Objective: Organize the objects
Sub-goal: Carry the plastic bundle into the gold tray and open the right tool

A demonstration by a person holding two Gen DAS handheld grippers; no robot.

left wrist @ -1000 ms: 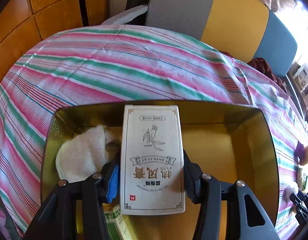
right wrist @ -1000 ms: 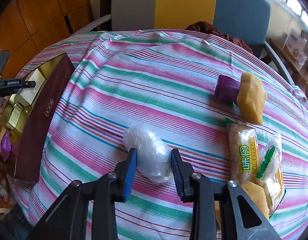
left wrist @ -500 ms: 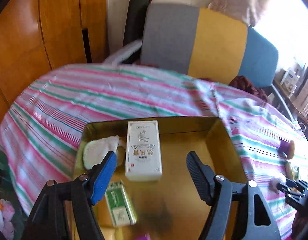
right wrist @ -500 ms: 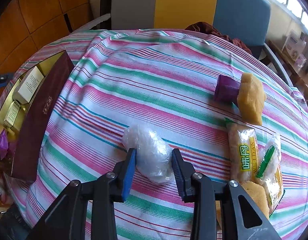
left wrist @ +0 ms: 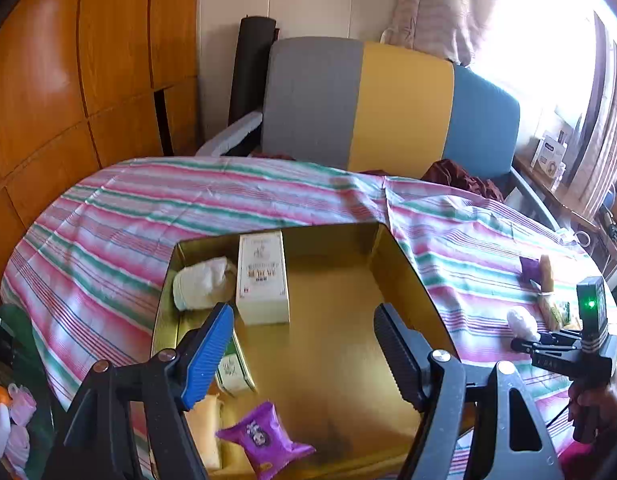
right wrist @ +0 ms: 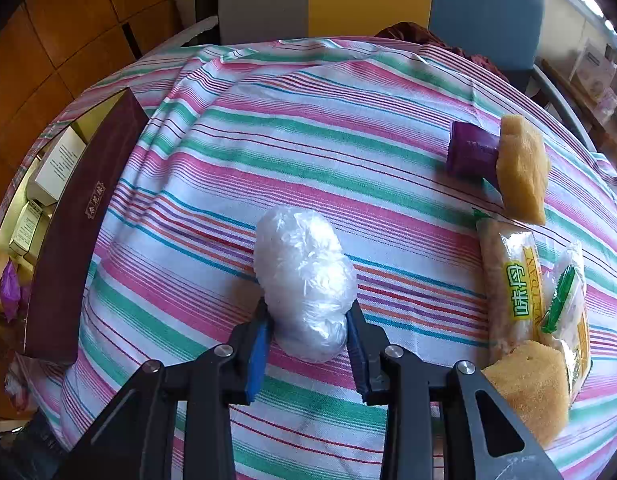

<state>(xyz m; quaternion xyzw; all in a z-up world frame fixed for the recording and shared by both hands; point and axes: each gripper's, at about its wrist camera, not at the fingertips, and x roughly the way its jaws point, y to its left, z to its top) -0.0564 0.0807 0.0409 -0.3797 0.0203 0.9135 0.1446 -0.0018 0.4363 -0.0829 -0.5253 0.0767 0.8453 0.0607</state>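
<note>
My left gripper (left wrist: 304, 332) is open and empty, held above the gold-lined box (left wrist: 404, 264). In the box lie a cream carton (left wrist: 262, 280), a white cloth roll (left wrist: 202, 282), a green packet (left wrist: 234, 372) and a purple snack pack (left wrist: 264, 440). My right gripper (right wrist: 308, 332) is shut on a clear plastic-wrapped bundle (right wrist: 304, 276) resting on the striped tablecloth (right wrist: 308, 136). The box shows at the left of the right wrist view, with its maroon side (right wrist: 80, 232) facing me. The right gripper also shows in the left wrist view (left wrist: 526, 342).
On the cloth to the right lie a purple cup (right wrist: 472, 152) with a yellow sponge (right wrist: 522, 168), a yellow snack packet (right wrist: 512, 280), a clear packet (right wrist: 568, 300) and another sponge (right wrist: 528, 388). A grey, yellow and blue chair (left wrist: 388, 108) stands behind the table.
My left gripper let go of the cream carton, opened and drew back up from the box. My right gripper's fingers closed in onto the plastic bundle.
</note>
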